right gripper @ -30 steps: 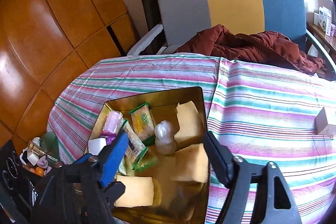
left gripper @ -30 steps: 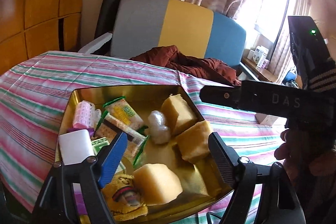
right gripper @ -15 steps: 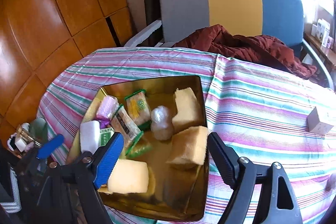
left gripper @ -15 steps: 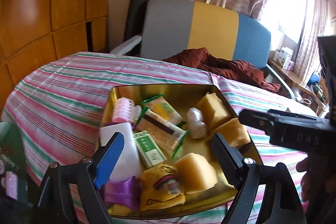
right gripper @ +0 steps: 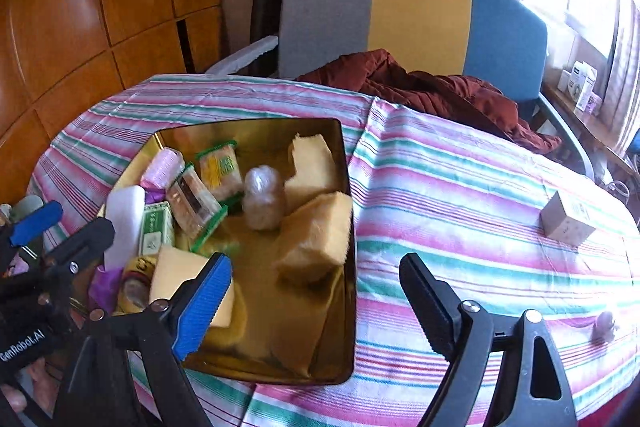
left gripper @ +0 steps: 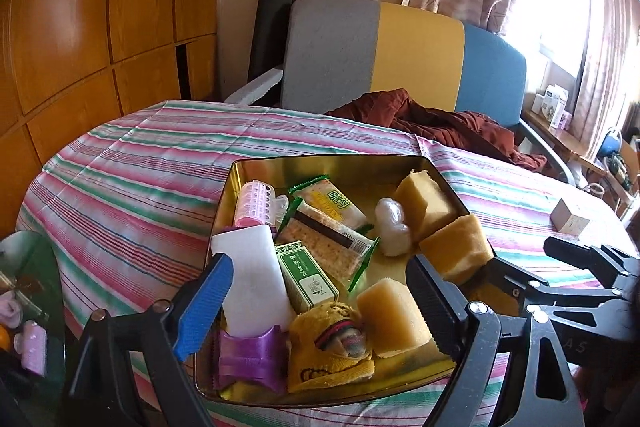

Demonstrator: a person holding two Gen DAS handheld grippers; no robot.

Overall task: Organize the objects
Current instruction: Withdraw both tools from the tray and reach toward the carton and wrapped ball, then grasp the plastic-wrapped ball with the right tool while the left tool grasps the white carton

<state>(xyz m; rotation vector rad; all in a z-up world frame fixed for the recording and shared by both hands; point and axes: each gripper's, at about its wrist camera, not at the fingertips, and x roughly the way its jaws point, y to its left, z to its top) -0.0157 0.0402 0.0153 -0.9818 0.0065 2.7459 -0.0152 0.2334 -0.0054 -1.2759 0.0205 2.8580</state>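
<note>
A gold tin tray (left gripper: 332, 161) (right gripper: 347, 211) sits on the striped tablecloth and holds several items: yellow sponge blocks (left gripper: 456, 245) (right gripper: 316, 239), a white block (left gripper: 252, 279), a pink hair roller (left gripper: 256, 201), cracker packets (left gripper: 328, 233), a green box (left gripper: 306, 277), a wrapped ball (left gripper: 394, 225) and a yellow cloth toy (left gripper: 332, 347). My left gripper (left gripper: 318, 303) is open and empty, above the tray's near end. My right gripper (right gripper: 316, 303) is open and empty, over the tray's near right edge. A small white box (right gripper: 566, 223) (left gripper: 568, 215) stands on the cloth to the right.
A grey, yellow and blue chair (left gripper: 400, 55) with a dark red garment (left gripper: 440, 123) stands behind the table. Wooden panels (left gripper: 80, 27) line the left wall. A small pinkish object (right gripper: 604, 323) lies on the cloth near the right edge. A glass side table (left gripper: 28, 287) with clutter is low left.
Both grippers have drawn back from the tray, so more of the table shows. The right gripper has shifted right, toward the tray's right edge. Nothing was picked up.
</note>
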